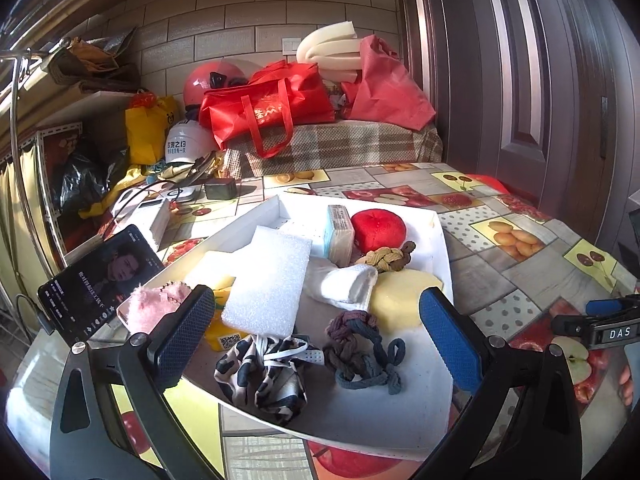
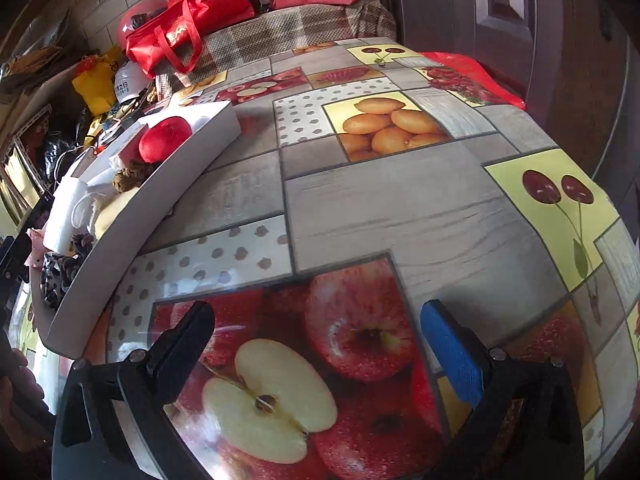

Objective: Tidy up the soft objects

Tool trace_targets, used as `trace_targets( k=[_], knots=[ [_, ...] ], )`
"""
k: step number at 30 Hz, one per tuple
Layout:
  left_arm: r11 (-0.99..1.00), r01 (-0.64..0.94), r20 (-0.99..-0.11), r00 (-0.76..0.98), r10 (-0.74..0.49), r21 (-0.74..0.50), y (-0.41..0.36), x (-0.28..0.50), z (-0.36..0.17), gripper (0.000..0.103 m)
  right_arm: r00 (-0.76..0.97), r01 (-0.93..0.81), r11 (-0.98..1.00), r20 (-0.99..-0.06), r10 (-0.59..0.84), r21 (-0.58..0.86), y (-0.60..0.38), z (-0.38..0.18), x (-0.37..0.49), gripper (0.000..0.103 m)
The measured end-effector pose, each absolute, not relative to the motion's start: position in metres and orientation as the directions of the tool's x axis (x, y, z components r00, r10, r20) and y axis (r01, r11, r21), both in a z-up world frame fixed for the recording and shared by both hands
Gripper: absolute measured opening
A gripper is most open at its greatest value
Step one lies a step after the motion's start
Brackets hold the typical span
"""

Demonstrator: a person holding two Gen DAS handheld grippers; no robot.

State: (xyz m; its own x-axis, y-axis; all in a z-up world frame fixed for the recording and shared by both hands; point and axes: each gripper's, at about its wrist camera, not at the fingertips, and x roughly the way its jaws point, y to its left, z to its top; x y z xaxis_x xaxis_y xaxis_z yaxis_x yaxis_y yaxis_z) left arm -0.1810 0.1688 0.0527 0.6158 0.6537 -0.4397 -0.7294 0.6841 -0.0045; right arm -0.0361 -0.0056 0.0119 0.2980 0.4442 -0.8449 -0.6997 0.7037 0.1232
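Note:
A white tray (image 1: 438,240) on the fruit-print table holds several soft things: a white foam block (image 1: 268,276), a red plush ball (image 1: 378,230), a rolled white cloth (image 1: 348,286), a yellow sponge (image 1: 400,298), a braided dark cord (image 1: 360,350), a spotted fabric piece (image 1: 260,376), a pink fuzzy piece (image 1: 150,306) and a tan knot (image 1: 386,260). My left gripper (image 1: 316,328) is open and empty, just above the tray's near end. My right gripper (image 2: 316,344) is open and empty over bare tablecloth, to the right of the tray (image 2: 132,232).
A phone (image 1: 100,280) with a lit screen leans at the tray's left. A white box (image 1: 154,216) and cables lie behind it. Red bags (image 1: 264,108), helmets (image 1: 186,144) and foam rolls pile on a bench beyond the table. A dark door (image 1: 540,80) stands at right.

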Motion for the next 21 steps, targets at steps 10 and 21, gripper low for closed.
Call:
trace_targets(
  k=[10,21],
  knots=[
    [0.628,-0.777,-0.462,0.541,0.703,0.045,0.132,-0.178,0.062,0.103,0.383,-0.613,0.79,-0.88,0.28,-0.016,-0.027,0.006,-0.016,0.103],
    [0.507,-0.862,-0.62,0.394,0.678,0.007,0.133,-0.189,0.057,0.103,0.383,-0.613,0.79,-0.881,0.279,-0.016,-0.026,0.006,-0.016,0.103]
  ],
)
